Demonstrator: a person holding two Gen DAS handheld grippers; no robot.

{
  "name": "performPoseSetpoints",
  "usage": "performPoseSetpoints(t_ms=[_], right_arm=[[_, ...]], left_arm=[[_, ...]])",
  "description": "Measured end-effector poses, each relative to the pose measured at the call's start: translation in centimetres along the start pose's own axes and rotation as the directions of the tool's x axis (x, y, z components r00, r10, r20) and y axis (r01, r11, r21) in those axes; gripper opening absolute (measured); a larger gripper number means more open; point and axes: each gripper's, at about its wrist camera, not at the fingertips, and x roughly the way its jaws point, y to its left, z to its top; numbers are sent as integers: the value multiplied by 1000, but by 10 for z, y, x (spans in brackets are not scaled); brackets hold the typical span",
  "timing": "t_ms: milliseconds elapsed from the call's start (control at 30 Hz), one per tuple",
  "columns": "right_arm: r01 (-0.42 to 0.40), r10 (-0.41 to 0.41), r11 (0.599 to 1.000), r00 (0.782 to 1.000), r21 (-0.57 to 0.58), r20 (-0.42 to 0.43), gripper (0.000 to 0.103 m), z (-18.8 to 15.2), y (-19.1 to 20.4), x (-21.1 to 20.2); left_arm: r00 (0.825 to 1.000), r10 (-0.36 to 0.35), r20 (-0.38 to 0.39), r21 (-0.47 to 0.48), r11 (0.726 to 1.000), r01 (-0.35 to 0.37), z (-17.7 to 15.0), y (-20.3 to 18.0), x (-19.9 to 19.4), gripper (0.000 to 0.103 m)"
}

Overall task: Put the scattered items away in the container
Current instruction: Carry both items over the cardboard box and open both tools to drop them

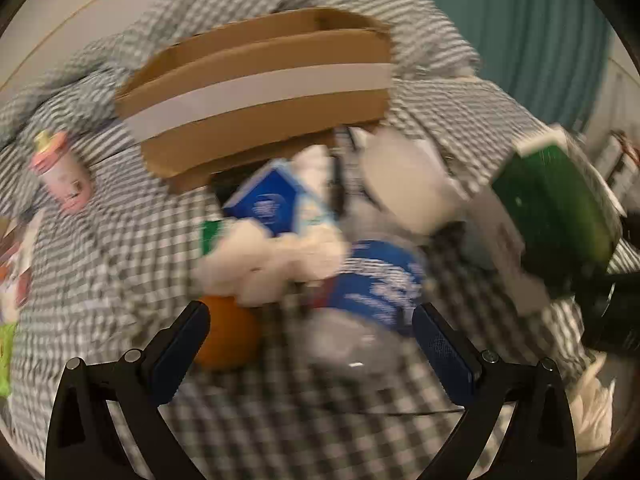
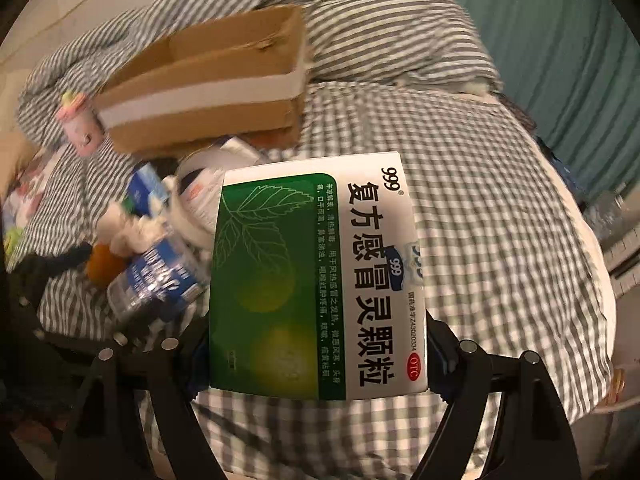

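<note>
Bed [image 2: 500, 208] in checked cover; cardboard box [image 2: 208, 92] open at back. Medicine box [image 2: 316, 280], marked "999" and "OTC", clamped in right claw [image 2: 316, 364]. Left claw [image 1: 308, 344] spread wide, empty, near blue-labelled bottle [image 1: 372, 296].

Motion blur smears the pile ahead of the left claw [image 1: 312, 344]: the water bottle [image 1: 372, 292], orange ball [image 1: 228, 332] and white lump [image 1: 272, 264] lose their outlines. The green medicine box [image 2: 316, 280] hides the right claw's [image 2: 316, 360] fingertips.
</note>
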Motion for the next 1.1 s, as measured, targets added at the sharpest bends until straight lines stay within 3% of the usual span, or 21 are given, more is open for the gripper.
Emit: performPoseSetpoints(t_ms=[133, 200, 233, 267, 400, 733, 1100], right_arm=[[4, -3, 999, 1000, 42, -6, 81, -4, -14, 1], [-1, 1, 999, 1000, 54, -9, 81, -3, -19, 1], [1, 0, 998, 1000, 59, -9, 81, -2, -20, 1], [3, -3, 998, 1000, 61, -8, 81, -1, -20, 2], [0, -1, 997, 1000, 73, 11, 81, -5, -22, -6], [-5, 2, 999, 998, 50, 63, 81, 10, -1, -32], [-46, 46, 999, 987, -6, 157, 81, 77, 30, -61]], left_arm=[[997, -66, -34, 63, 996, 68, 1, -21, 23, 103], [996, -54, -77, 63, 996, 59, -1, -25, 37, 96], [996, -31, -84, 62, 997, 36, -3, -26, 41, 80], [996, -16, -91, 60, 998, 21, -3, -25, 44, 71], [992, -69, -103, 11, 997, 70, 0, -12, 40, 71], [999, -29, 29, -4, 1000, 29, 20, 3, -25, 66], [985, -42, 168, -79, 995, 55, 81, 57, -72, 65]])
